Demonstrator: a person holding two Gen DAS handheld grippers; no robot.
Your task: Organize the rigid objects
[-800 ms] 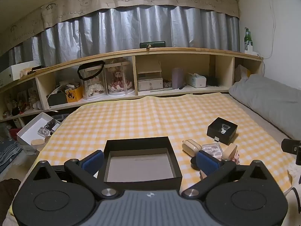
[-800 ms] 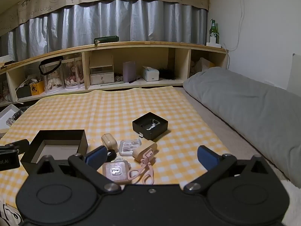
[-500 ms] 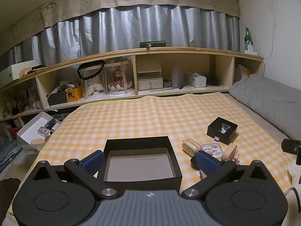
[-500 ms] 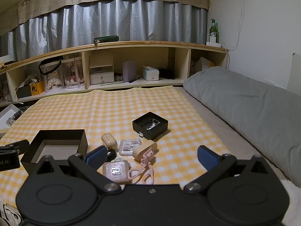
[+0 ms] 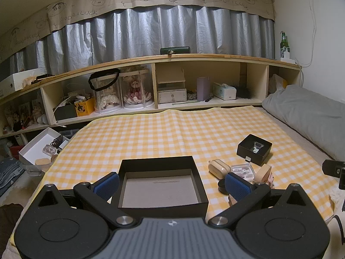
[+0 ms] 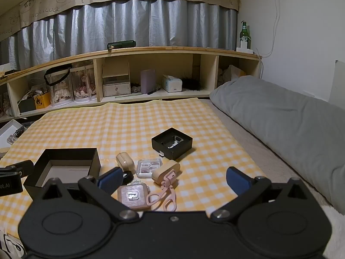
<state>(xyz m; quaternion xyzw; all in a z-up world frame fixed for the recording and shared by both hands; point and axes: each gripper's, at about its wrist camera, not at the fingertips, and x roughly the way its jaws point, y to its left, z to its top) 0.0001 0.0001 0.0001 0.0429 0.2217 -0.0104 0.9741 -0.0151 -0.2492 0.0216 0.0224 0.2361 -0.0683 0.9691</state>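
Observation:
A large empty black box [image 5: 160,184] [image 6: 64,168] sits on the yellow checked cloth, straight ahead of my open left gripper [image 5: 172,182]. To its right lie a beige earbud case [image 6: 125,161], a clear plastic case [image 6: 149,166], a tan wooden piece [image 6: 166,171], a pink square case [image 6: 133,196], pink scissors [image 6: 165,196] and a small black round thing [image 6: 127,176]. Further back stands a small black box [image 6: 172,143] [image 5: 254,149] with a metal item inside. My right gripper [image 6: 173,180] is open above the cluster, nothing between its fingers.
A grey pillow [image 6: 280,118] runs along the right side of the bed. Wooden shelves [image 5: 172,82] full of small things line the far edge. A white box [image 5: 41,149] lies on the floor at the left. The far half of the cloth [image 5: 172,129] is bare.

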